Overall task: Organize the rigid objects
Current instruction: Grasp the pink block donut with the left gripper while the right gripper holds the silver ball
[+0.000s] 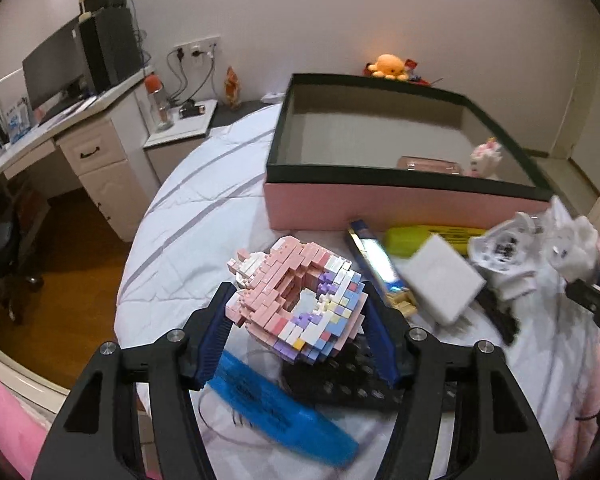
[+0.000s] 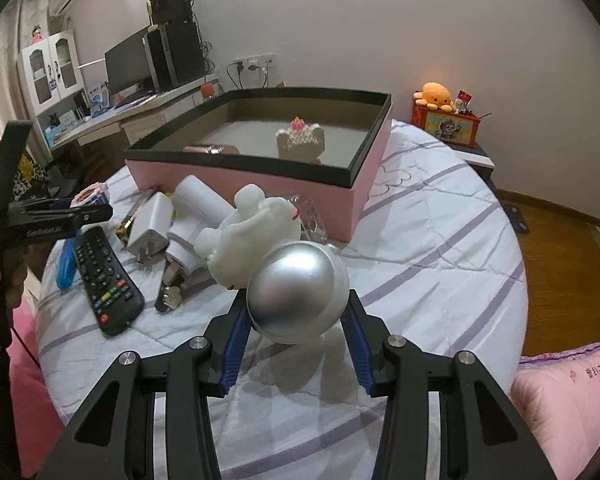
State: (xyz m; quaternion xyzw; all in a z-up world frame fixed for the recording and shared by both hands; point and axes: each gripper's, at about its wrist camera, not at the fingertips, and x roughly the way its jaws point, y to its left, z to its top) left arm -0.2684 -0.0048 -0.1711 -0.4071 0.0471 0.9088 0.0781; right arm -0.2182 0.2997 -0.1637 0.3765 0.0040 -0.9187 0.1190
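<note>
Gripping a pink-and-pastel brick-built model (image 1: 300, 300), the left gripper (image 1: 300, 304) has its blue-padded jaws pressed against the model's two sides and holds it above the striped white bedsheet (image 1: 204, 216). Below the model lie a black remote control (image 1: 340, 384) and a blue oblong object (image 1: 284, 412), blurred in the left wrist view.

The right gripper (image 2: 296, 312) is clamped on a white astronaut-like figurine (image 2: 276, 256); the pads bear on either side of its silver dome-shaped helmet, and the white body projects forward beyond the fingertips. The same figurine (image 1: 536, 248) appears at the right edge of the left wrist view, blurred.

A large open box (image 2: 244, 176) with pink outer walls and a black rim stands on the bed beyond both grippers. Inside it rest a small brick-built cake-like model (image 2: 300, 140) and a flat pink case (image 2: 210, 149).

Just in front of the box, on the sheet, lie a white wall charger (image 2: 152, 228), a white cylindrical item (image 2: 198, 200), a narrow blue-and-gold box (image 1: 376, 264) and a yellow-green case (image 1: 420, 236). In the right wrist view the remote control (image 2: 106, 280) lies left of the chargers, with the left gripper above it at the left margin.

An orange octopus plush (image 2: 436, 96) sits on a red box by the wall.
</note>
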